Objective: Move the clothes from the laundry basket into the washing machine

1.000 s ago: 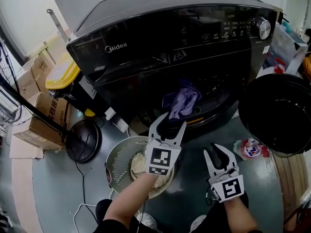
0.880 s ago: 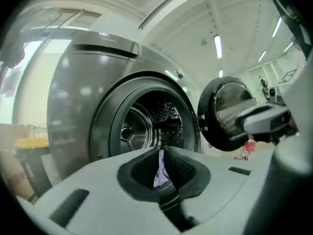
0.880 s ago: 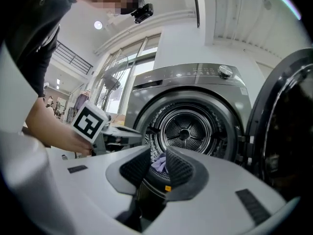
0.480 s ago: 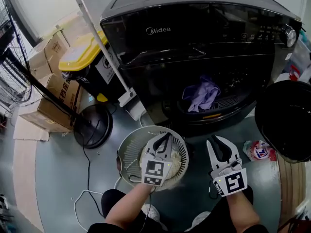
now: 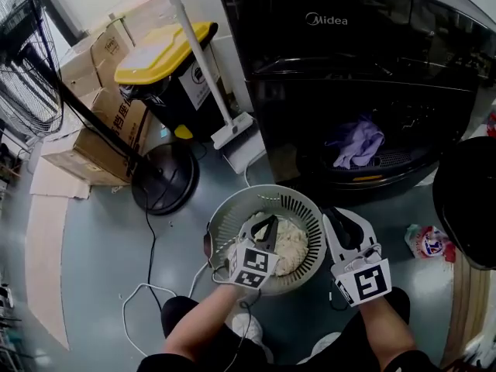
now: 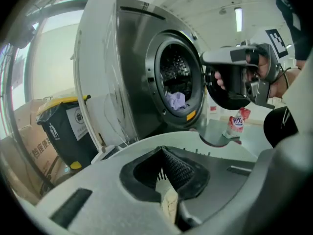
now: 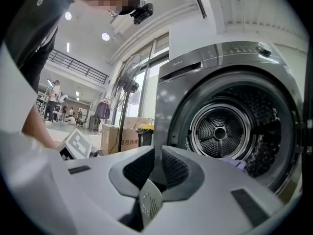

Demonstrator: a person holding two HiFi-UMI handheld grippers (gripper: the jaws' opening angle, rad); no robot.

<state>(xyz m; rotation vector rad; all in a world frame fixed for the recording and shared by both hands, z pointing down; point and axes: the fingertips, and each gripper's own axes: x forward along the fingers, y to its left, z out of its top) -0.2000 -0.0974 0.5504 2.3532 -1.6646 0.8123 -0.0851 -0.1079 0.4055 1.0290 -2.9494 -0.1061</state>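
Observation:
A white slotted laundry basket [image 5: 232, 215] stands on the floor before the black front-loading washing machine [image 5: 349, 53], with a cream cloth [image 5: 293, 242] in it. My left gripper [image 5: 266, 225] [image 6: 161, 151] hangs over that cloth, jaws shut with nothing pinched; cloth and basket slots show through the gap behind the pads. At the basket's right rim is my right gripper [image 5: 342, 215] [image 7: 157, 153], its jaws closing to a narrow gap with nothing between them. A purple garment [image 5: 356, 142] [image 6: 175, 101] [image 7: 238, 164] lies at the drum's mouth. The round door [image 5: 469, 200] stands open at right.
A yellow-lidded black bin [image 5: 167, 53], cardboard boxes [image 5: 93, 91], a fan's round base [image 5: 164, 180] and a leaning mop [image 5: 232, 134] stand left of the washer. A detergent pouch [image 5: 430, 242] lies under the door. A white cable [image 5: 143, 301] trails over the floor.
My left gripper dropped from in front of the washer's opening down onto the basket and its jaws closed. The right gripper slid left to the basket's rim, its jaws narrowing.

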